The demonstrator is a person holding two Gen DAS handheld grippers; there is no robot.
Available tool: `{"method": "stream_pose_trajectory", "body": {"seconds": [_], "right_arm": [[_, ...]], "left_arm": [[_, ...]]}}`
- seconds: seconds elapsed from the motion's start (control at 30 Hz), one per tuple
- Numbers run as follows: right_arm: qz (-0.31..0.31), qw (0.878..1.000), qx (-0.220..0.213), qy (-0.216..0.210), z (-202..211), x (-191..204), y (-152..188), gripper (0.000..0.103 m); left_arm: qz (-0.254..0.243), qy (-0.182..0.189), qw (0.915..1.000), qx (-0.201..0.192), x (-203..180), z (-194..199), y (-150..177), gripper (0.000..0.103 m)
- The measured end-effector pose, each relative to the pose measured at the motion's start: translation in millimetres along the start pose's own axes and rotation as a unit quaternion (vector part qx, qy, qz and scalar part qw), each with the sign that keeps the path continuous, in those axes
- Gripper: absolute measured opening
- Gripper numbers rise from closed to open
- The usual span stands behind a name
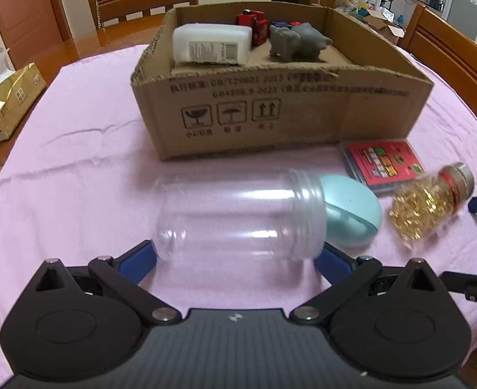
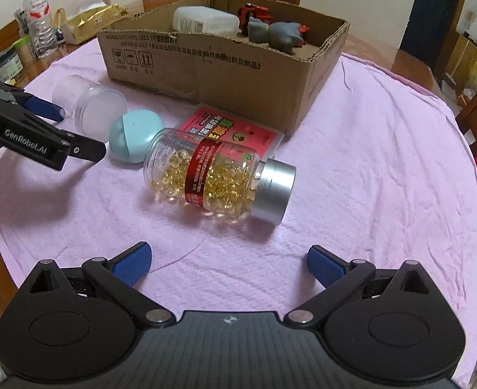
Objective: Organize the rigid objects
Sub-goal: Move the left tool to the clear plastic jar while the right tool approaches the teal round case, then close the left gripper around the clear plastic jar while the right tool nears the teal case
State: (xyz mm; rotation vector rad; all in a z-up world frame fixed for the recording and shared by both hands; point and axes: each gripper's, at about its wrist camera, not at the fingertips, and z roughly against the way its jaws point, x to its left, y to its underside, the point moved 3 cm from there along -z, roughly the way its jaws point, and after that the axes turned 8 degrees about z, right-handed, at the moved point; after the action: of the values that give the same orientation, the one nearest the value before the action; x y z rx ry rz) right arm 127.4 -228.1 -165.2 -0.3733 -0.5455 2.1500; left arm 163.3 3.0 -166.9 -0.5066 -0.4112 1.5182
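Only rightward: water bottle (image 2: 39, 16) visible

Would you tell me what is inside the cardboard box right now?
The cardboard box holds a white plastic bottle, a red toy vehicle and two grey animal figures. The floor behind the near wall is hidden.

free: bare pink cloth (image 2: 384, 149) right of cardboard box (image 2: 238, 74) | blocked: capsule bottle (image 2: 219, 178), teal case (image 2: 134, 136), clear jar (image 1: 238, 217) crowd box front
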Motion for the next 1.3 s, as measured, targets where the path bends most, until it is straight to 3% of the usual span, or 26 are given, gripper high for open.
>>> {"method": "stream_pose_trajectory", "body": {"seconds": [0.17, 0.23, 0.53, 0.67, 0.77, 0.9, 1.07, 1.3], "right_arm": [[-0.02, 1.0, -0.007, 0.015, -3, 2, -3, 0.103], [-0.023, 1.0, -0.008, 0.017, -4, 2, -4, 0.103], [-0.028, 0.998, 0.036, 0.032, 4, 0, -16, 0.103], [-0.005, 1.0, 0.001, 0.02, 34, 8, -40, 0.103], [0.038, 0.999, -0.025, -0.012, 39, 24, -67, 0.103], [0.11, 0.993, -0.03, -0.043, 11, 52, -100, 0.103], [0.18, 0.981, -0.003, -0.072, -29, 75, -114, 0.103], [0.19, 0.977, 0.034, -0.088, -58, 83, -118, 0.103]], "left_arm": [[-0.002, 0.009, 1.0, -0.004, 4, -2, -9, 0.1], [-0.001, 0.015, 0.9999, -0.002, 6, -1, -11, 0.091], [-0.004, -0.003, 1.0, -0.006, 32, 1, -14, 0.09], [0.008, -0.004, 0.9999, -0.008, 46, 3, -14, 0.091], [0.013, 0.003, 0.9999, -0.011, 51, 5, -15, 0.095], [0.003, 0.01, 0.9997, -0.021, 51, 9, -17, 0.098], [-0.015, 0.017, 0.9994, -0.027, 49, 10, -19, 0.099], [-0.021, 0.026, 0.9991, -0.027, 47, 9, -18, 0.099]]}}
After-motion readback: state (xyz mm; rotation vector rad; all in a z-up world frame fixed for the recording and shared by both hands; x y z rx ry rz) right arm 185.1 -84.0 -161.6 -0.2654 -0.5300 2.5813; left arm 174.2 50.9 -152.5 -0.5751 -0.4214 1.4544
